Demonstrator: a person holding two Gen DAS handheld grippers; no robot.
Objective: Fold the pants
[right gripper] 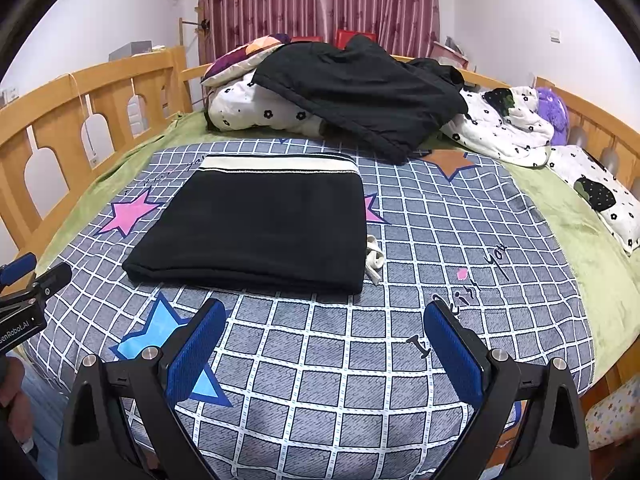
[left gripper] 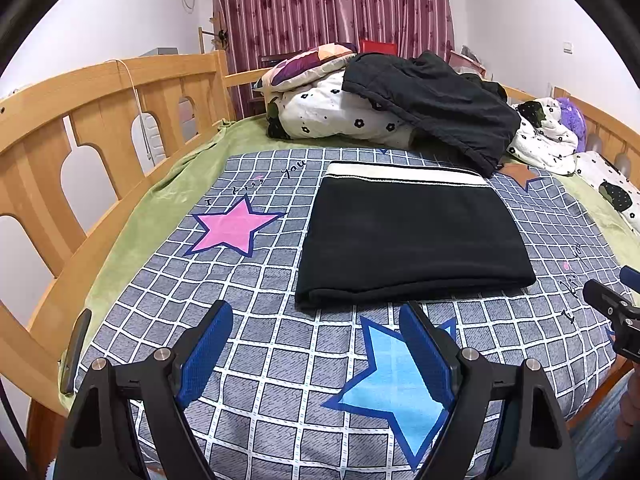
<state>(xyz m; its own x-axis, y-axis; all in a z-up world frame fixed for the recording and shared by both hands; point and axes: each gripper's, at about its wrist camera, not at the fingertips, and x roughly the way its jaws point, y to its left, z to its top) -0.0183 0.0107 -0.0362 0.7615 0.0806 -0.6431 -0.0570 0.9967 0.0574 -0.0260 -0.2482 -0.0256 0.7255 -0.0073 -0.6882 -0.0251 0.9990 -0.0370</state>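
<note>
On the bed: folded pants, both tongs spread and empty.
Black pants (left gripper: 412,236) lie folded in a flat rectangle on the checked star sheet (left gripper: 280,360), white waistband at the far edge, white drawstring (right gripper: 374,258) poking out at one side. Left tongs (left gripper: 316,356) and right tongs (right gripper: 324,354) hover just short of the near fold, touching nothing.
</note>
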